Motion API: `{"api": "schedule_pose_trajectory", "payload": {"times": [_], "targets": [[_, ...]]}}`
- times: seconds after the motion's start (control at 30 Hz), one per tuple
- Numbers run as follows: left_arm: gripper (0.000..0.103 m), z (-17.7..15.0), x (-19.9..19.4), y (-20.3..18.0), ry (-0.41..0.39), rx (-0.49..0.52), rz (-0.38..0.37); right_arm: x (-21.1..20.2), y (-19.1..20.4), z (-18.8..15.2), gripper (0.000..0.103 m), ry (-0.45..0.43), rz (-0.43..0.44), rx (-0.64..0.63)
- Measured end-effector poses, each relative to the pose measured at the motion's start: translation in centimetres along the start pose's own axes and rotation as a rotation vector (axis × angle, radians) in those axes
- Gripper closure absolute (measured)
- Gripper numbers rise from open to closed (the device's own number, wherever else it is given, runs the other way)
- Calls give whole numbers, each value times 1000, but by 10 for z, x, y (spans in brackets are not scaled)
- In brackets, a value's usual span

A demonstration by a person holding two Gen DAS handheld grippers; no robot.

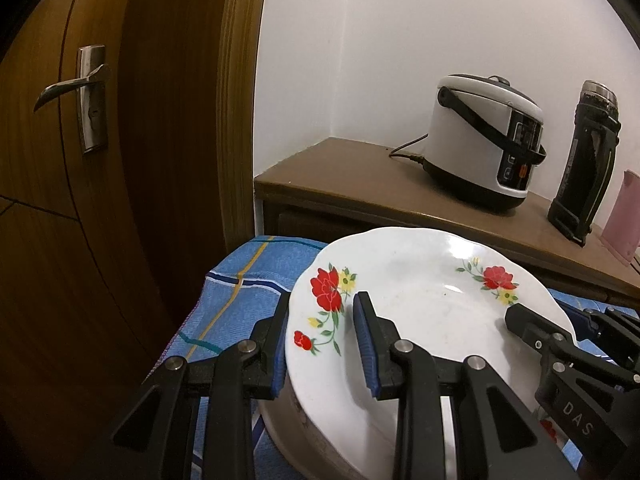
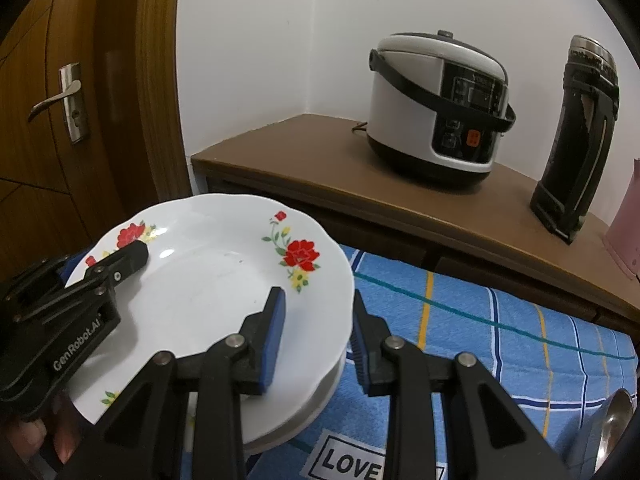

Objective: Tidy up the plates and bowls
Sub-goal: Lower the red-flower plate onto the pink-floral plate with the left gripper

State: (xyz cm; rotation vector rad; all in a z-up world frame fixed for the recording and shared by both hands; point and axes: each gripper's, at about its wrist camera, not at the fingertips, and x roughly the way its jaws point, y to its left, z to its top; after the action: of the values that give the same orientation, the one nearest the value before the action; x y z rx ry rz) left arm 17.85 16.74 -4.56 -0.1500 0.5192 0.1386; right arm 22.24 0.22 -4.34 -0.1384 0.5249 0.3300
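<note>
**Both tools gripping the flowered plate**

The left tool (image 1: pixel 324 344) and right tool (image 2: pixel 318 340) are each clamping opposite rims of the white scalloped plate with red flowers (image 1: pixel 424 308), empty, sitting atop a white dish (image 2: pixel 320 396) on the blue checked cloth (image 2: pixel 480 336); beyond, a white rice cooker (image 2: pixel 436 108) is standing on the brown tabletop (image 2: pixel 300 152).

It was a home: a rice cooker (image 2: pixel 440 108) stood on a wooden sideboard (image 2: pixel 288 156) beside a door (image 2: pixel 52 120).

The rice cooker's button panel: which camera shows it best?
The right wrist view: the rice cooker faces it, its dark panel and orange button in plain sight. In the left wrist view the cooker is turned sideways, its panel a narrow strip.
</note>
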Motion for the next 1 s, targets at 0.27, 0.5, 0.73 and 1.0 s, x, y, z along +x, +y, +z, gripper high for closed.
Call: {"api": "schedule_pose_trajectory", "payload": {"times": [0.27,0.5,0.73,1.0], "targets": [[71,-1,5,1,13,0,19,5,1,-4,72,-10,11,1],[71,-2,10,3,35,-8,19,8,-2,-3,72,-4,29,1],[70,-3,12,4,54,-19,6,10,0,-4,72,-7,18,-23],[70,-5,17,2,95,-15,-25,12,0,-7,72,12,4,-39]]}}
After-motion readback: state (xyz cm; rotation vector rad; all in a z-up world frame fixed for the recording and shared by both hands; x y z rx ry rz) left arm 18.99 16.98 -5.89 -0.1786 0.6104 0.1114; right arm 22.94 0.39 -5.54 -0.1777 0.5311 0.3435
